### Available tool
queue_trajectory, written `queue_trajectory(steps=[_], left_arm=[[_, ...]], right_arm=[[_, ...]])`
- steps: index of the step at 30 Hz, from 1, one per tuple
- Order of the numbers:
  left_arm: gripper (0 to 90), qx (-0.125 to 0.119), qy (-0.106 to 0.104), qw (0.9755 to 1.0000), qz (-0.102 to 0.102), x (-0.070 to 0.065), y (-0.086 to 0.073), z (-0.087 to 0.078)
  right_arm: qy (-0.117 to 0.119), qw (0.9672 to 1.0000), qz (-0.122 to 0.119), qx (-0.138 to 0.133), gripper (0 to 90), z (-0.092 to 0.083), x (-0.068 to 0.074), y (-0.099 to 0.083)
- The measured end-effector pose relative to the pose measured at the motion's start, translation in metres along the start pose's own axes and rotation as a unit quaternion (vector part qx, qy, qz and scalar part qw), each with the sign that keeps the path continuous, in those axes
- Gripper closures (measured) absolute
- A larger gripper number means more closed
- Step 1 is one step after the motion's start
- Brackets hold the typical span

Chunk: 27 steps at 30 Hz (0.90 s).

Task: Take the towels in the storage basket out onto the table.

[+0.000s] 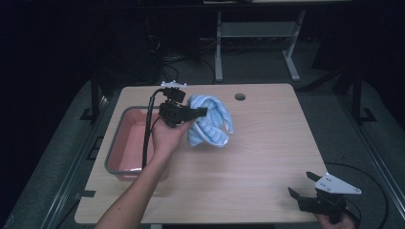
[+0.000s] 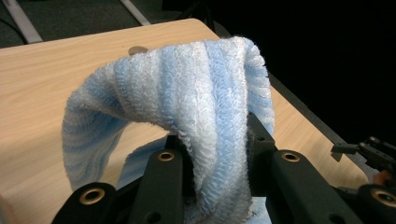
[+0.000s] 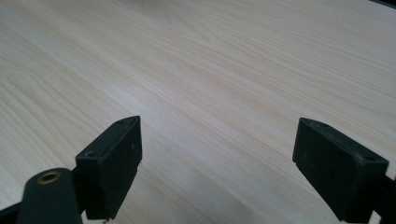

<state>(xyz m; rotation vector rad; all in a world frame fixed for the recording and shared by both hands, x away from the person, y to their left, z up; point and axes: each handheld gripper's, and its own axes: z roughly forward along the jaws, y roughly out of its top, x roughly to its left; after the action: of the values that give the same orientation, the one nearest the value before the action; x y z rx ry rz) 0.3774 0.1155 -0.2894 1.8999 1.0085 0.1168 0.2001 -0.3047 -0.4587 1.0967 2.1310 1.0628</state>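
The left gripper (image 1: 193, 113) jaws are clamping a blue-and-white striped towel (image 1: 210, 121), which is hanging bunched above the wooden counter (image 1: 258, 157) beside a pink bin (image 1: 125, 143). The right gripper (image 1: 303, 186) jaws are gaping wide near the counter's corner.

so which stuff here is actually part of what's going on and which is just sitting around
In use:
- blue striped towel, lifted off the table
- left gripper, shut on the towel
- pink bin, right beside the lifted towel; probably involved

Just there:
- right gripper, open, at the table's near right corner
- wooden table
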Motion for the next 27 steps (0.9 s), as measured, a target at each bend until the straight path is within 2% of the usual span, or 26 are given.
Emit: queue_trajectory(steps=[2,7,17,27], left_arm=[[72.4,0.008,-0.006,0.9999,0.004,-0.005,0.000,0.010],[72.4,0.015,-0.014,0.9998,0.008,-0.010,0.001,0.025],[72.4,0.032,-0.034,0.9989,0.004,-0.022,-0.005,0.058],[72.2,0.038,-0.042,0.9984,0.003,-0.026,-0.005,0.075]], right_arm=[[-0.001,1.0000,0.005,0.000,15.1,-0.001,-0.001,-0.001],[0.000,1.0000,0.009,-0.001,15.1,-0.002,-0.003,-0.002],[0.000,1.0000,0.004,-0.005,15.1,-0.001,-0.002,0.000],[0.003,0.9999,0.012,-0.003,15.2,0.000,-0.003,0.000]])
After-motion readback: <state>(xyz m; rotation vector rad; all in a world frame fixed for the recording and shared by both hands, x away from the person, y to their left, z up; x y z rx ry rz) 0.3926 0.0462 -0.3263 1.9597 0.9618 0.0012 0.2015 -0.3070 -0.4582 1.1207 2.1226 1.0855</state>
